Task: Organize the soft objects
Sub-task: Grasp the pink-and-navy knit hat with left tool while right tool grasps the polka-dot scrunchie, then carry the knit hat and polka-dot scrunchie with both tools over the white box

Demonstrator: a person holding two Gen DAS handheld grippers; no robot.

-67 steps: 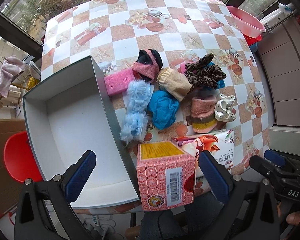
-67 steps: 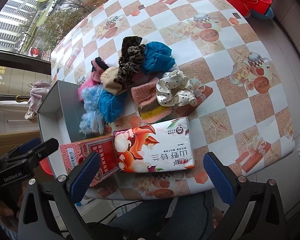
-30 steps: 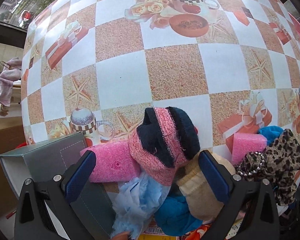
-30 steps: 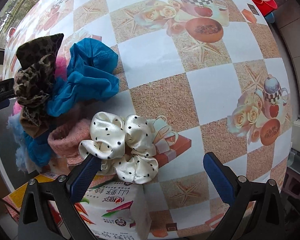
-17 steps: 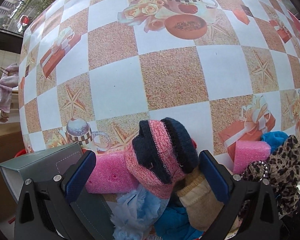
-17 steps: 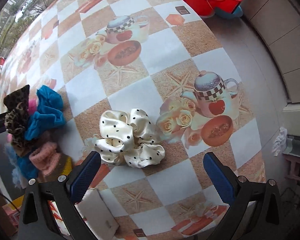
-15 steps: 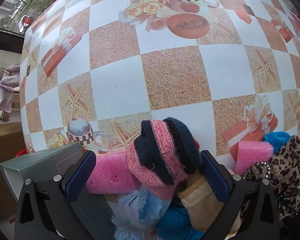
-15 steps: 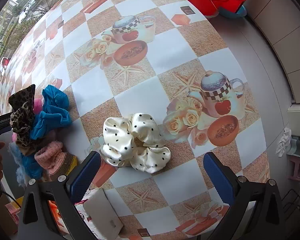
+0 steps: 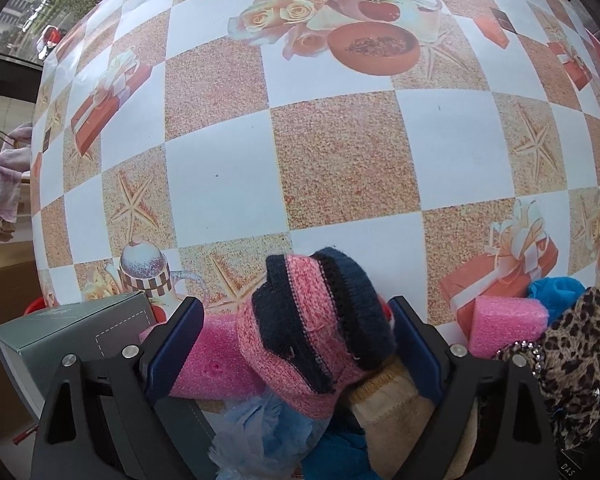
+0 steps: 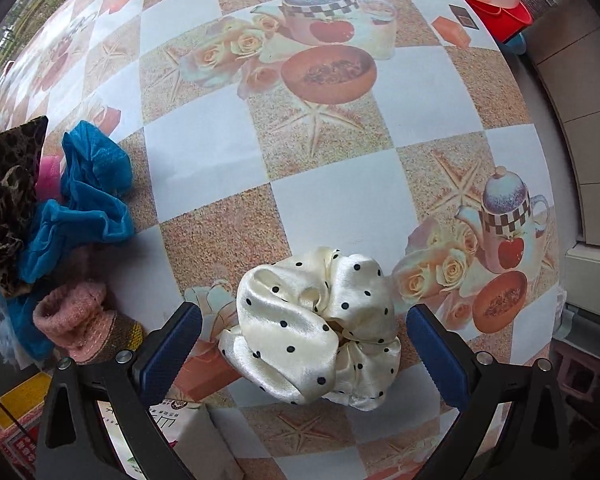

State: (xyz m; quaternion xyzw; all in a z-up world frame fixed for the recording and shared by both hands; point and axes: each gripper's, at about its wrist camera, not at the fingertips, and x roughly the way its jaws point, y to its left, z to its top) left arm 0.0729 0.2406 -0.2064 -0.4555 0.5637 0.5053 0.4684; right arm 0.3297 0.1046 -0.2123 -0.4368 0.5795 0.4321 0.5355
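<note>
Spreading left gripper [image 9: 296, 344] around pink-and-navy knit sock [image 9: 314, 324]; spreading right gripper [image 10: 302, 350] around cream dotted scrunchie [image 10: 314, 326], not squeezing.

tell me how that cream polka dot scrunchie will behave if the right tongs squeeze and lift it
The cream scrunchie looks puffy, so it probably squashes flat between the open right tongs. Its glossy satin may slip on the pads. It likely weighs little and droops when lifted.

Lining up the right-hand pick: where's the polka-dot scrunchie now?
In the right wrist view, the white polka-dot scrunchie lies between the open right gripper fingers, right of the pink knit cuff.
</note>
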